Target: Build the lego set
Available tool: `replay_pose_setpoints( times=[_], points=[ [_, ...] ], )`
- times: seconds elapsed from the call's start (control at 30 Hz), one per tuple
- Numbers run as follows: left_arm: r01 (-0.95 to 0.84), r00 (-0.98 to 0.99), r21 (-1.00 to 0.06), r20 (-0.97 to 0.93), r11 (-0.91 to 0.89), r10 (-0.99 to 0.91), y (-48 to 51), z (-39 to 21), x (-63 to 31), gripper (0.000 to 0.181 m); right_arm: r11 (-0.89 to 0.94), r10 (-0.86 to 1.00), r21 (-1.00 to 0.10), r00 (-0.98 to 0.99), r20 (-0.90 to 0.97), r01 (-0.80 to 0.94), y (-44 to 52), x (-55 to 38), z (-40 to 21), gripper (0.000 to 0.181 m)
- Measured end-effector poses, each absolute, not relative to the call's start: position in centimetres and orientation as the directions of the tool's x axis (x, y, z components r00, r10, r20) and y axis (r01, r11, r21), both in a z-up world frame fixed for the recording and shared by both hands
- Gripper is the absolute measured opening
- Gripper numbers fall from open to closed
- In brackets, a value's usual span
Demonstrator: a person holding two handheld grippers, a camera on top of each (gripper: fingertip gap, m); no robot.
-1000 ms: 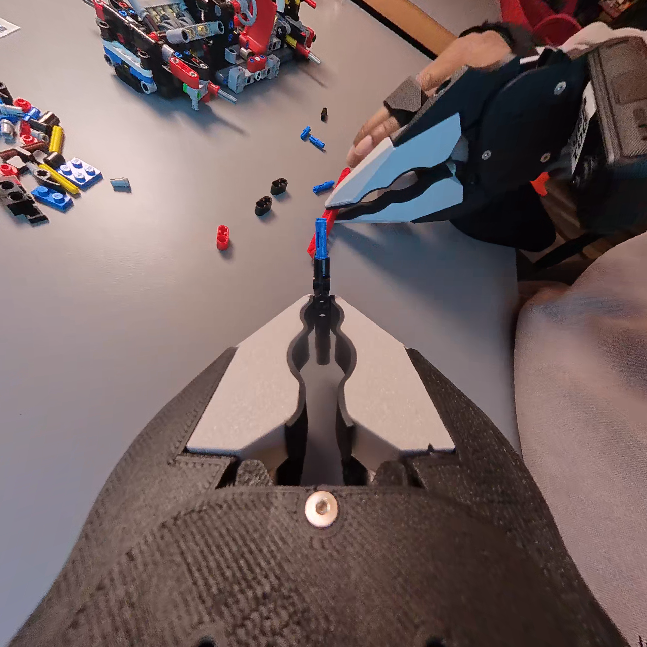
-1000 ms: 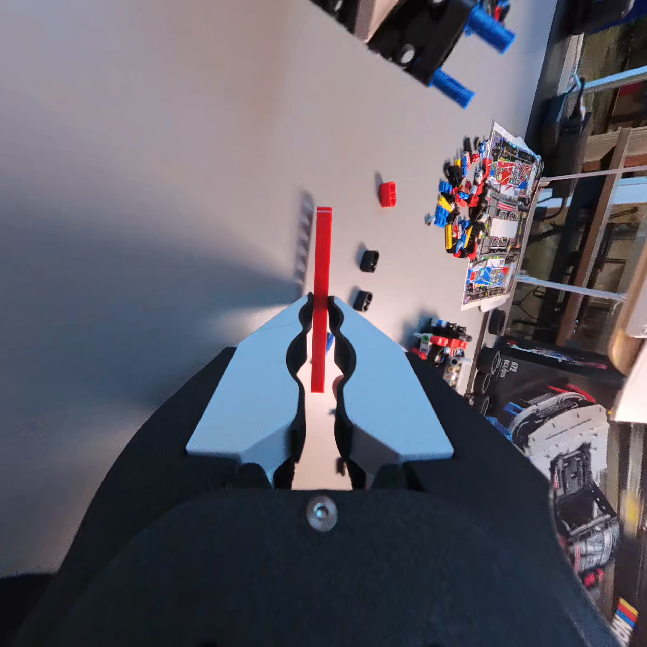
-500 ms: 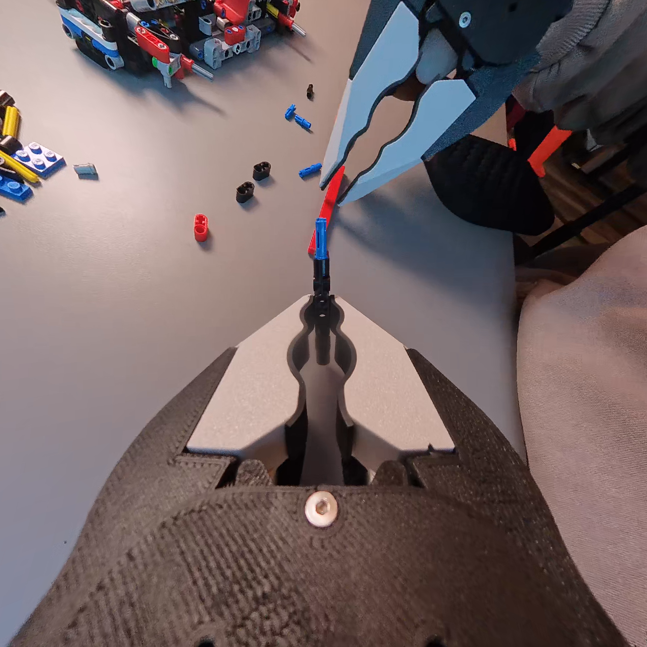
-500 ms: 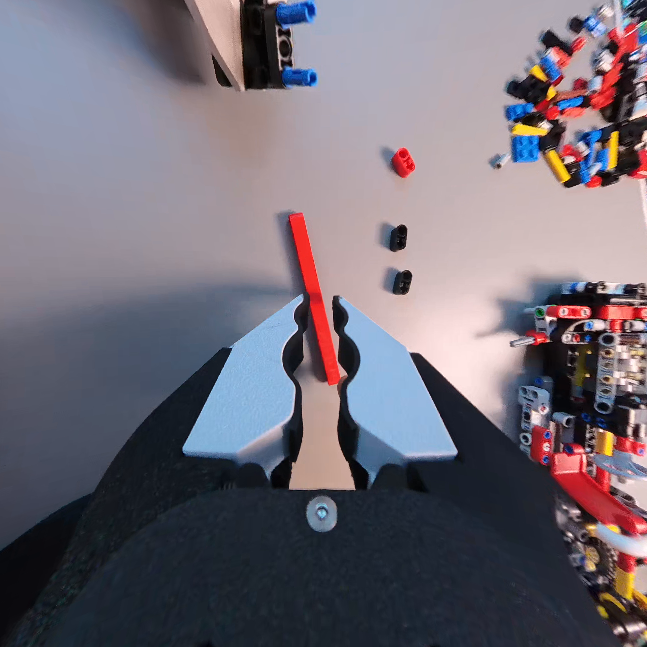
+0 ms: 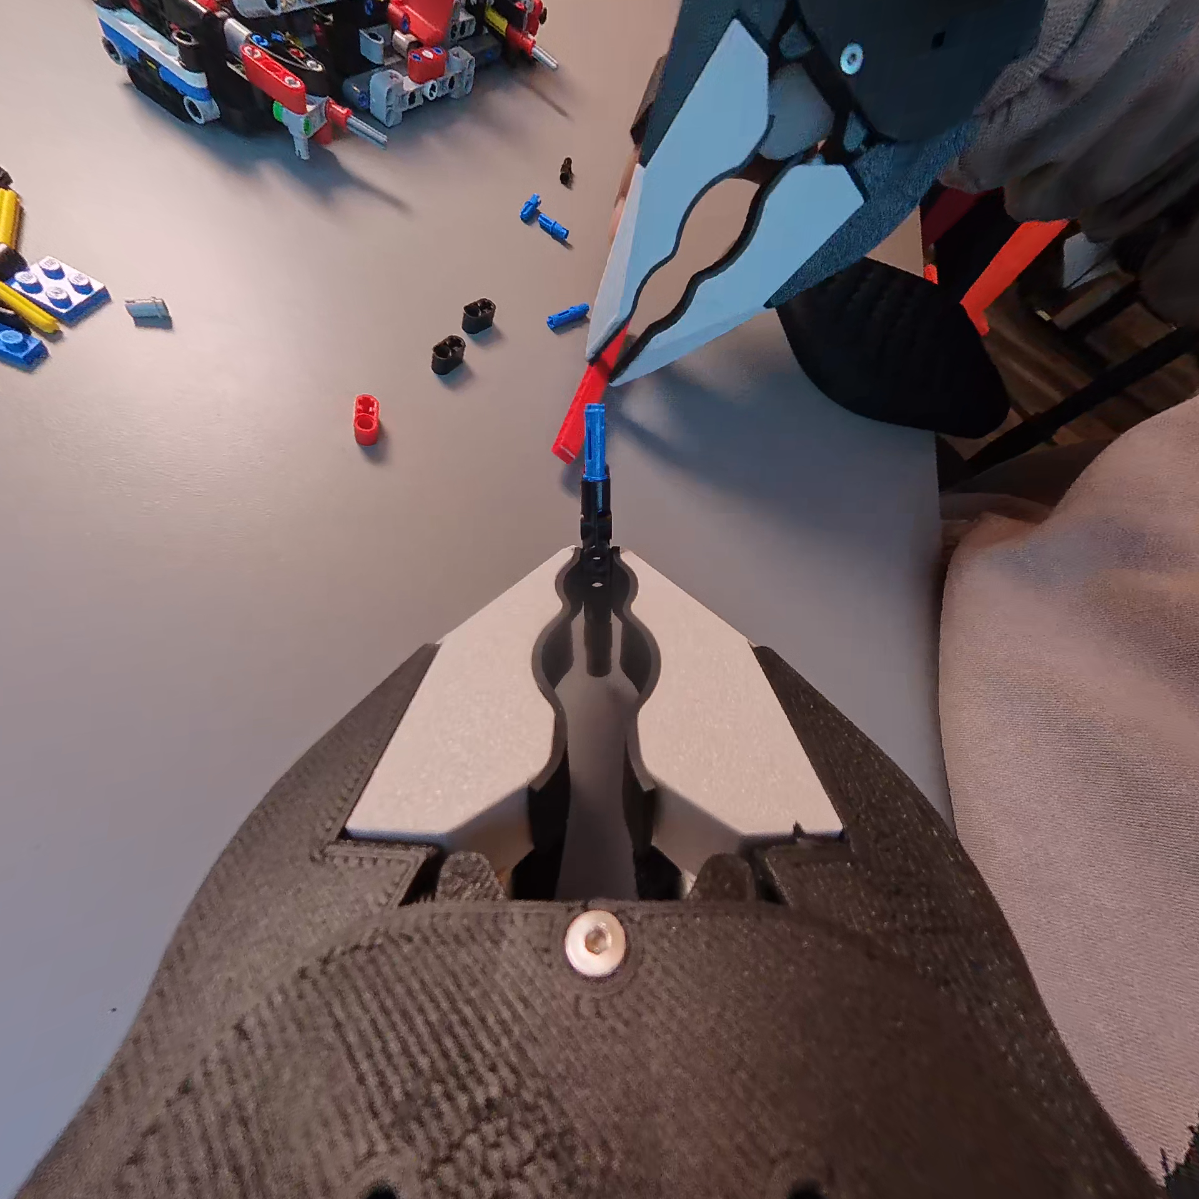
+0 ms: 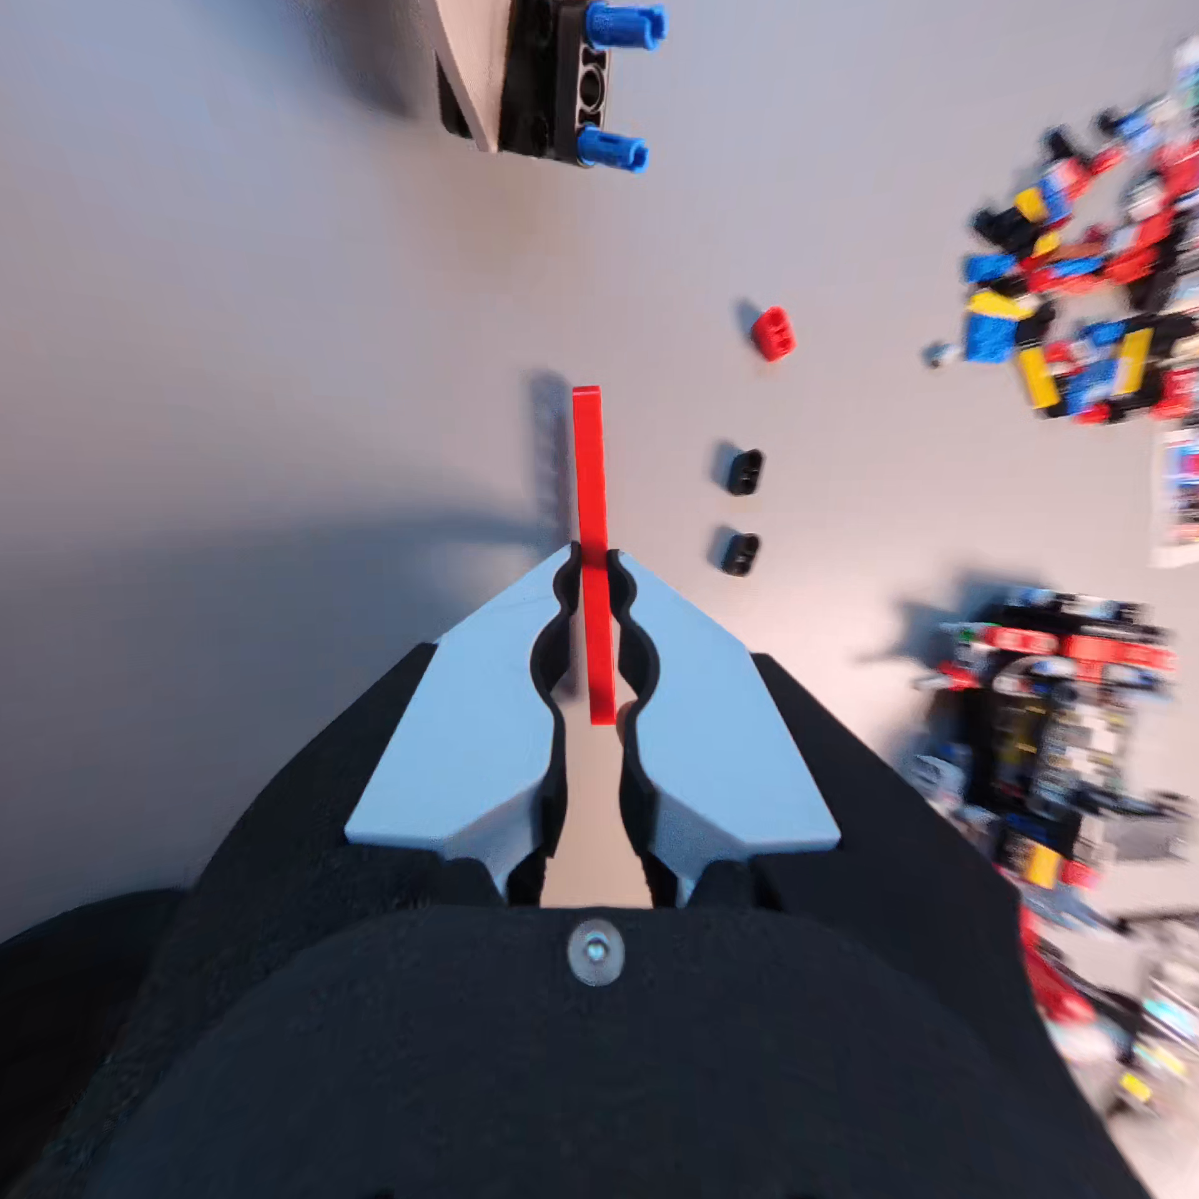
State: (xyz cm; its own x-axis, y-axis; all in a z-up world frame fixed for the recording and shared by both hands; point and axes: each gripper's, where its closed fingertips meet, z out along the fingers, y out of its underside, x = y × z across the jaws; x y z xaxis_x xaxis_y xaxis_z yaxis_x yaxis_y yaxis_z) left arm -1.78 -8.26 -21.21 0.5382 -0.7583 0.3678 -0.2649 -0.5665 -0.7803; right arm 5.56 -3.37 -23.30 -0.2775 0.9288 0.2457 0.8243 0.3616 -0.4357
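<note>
two black connectors (image 5: 479, 316), one red connector (image 5: 366, 420), three loose blue pins (image 5: 567, 318).

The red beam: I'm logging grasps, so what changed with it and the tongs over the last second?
The right tongs, open around the red beam half a second ago, have closed on it again. The left tongs kept their grip on the black piece with blue pins. Loose parts on the table stayed put.
</note>
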Motion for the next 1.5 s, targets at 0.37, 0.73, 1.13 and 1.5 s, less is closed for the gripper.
replay_pose_setpoints(
  times=[0.37, 0.73, 1.13, 1.5],
  points=[
    [-0.278, 0.538, -0.78, 0.356, -0.56, -0.764, -8.3, -21.4, -1.4, 0.005, 0.522, 0.666, -0.234, -0.221, 0.712, 0.82, -3.2, 6.8, -23.6, 0.007],
    [-0.279, 0.541, -0.779, 0.357, -0.562, -0.762, -8.3, -21.5, -1.5, 0.005, 0.206, 0.969, -0.502, -0.102, 0.226, 0.84, -2.0, 7.3, -23.4, 0.011],
    [-0.297, 0.527, -0.767, 0.365, -0.568, -0.768, -8.6, -22.0, -1.3, 0.005, 0.229, 0.97, -0.405, -0.244, 0.016, 0.885, -1.6, 6.4, -24.3, 0.009],
    [-0.293, 0.513, -0.762, 0.384, -0.577, -0.768, -8.9, -22.0, -1.2, 0.005, 0.006, 0.911, -0.4, -0.169, -0.375, 0.917, -3.5, 5.4, -23.6, 0.003]
  ],
)
